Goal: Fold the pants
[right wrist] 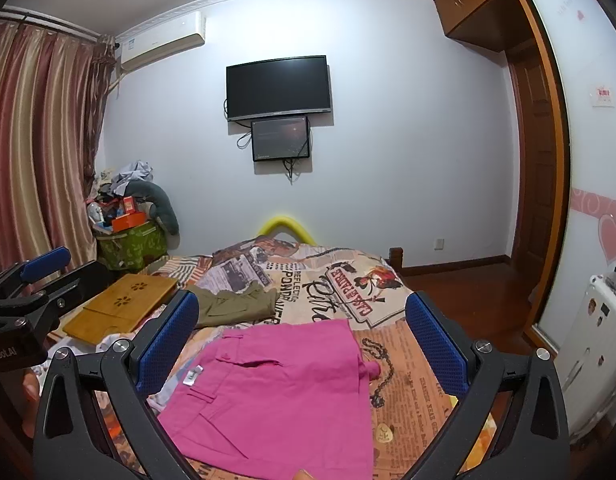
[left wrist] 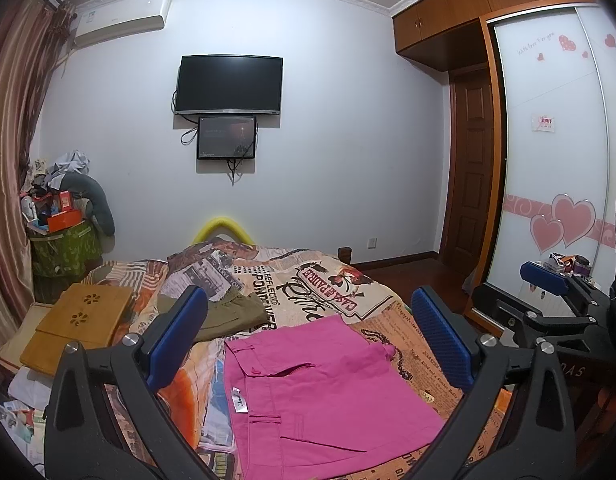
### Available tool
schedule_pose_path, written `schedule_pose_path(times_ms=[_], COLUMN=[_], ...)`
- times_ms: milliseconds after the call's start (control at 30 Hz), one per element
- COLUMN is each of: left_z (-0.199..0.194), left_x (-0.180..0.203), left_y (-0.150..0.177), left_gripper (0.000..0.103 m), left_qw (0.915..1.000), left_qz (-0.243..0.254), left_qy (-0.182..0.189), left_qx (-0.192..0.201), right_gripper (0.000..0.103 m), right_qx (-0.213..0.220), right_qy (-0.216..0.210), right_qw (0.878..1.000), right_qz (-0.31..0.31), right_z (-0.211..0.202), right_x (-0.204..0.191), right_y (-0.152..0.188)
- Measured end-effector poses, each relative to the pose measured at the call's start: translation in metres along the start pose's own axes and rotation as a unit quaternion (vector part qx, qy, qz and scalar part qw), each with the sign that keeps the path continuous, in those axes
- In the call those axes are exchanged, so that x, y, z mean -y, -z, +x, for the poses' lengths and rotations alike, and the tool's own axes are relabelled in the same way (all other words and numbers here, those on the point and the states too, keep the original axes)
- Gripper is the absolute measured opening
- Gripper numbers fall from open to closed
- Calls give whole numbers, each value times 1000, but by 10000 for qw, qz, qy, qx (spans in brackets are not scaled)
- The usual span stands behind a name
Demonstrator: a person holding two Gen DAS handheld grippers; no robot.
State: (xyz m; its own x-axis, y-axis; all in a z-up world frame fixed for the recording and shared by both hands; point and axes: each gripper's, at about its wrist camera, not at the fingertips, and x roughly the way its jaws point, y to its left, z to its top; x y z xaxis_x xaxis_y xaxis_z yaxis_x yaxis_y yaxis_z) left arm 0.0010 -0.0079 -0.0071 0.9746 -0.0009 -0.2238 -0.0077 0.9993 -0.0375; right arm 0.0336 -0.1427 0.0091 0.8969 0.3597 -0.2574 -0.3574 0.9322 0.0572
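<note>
Left wrist view shows the left tool (left wrist: 308, 336) spread wide, gripping nothing, above folded pink pants (left wrist: 328, 392) lying flat on the bed's printed bedspread (left wrist: 328, 280). Beside it the right tool (right wrist: 304, 336) is likewise released, with olive pants (right wrist: 236, 304) lying farther back.

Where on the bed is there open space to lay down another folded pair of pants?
Freest: the printed bedspread beyond the pink pants, right of the olive pants, running to the far edge. A narrower strip lies right of the pink pants. The left side is crowded by the bamboo tray and clutter.
</note>
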Motion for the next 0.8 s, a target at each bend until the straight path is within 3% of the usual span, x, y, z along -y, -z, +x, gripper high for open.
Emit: schedule_pose_path(times_ms=[800], left_z=[5], left_x=[-3], left_y=[-1], left_gripper=[103], left_qw=[9999], left_qz=[-66], left_qy=[5], left_qx=[-79], right_gripper=[103], right_qx=[-57], right_qy=[6], right_qw=[10000], right_qz=[14], right_z=[1], right_x=[1], right_y=[-4])
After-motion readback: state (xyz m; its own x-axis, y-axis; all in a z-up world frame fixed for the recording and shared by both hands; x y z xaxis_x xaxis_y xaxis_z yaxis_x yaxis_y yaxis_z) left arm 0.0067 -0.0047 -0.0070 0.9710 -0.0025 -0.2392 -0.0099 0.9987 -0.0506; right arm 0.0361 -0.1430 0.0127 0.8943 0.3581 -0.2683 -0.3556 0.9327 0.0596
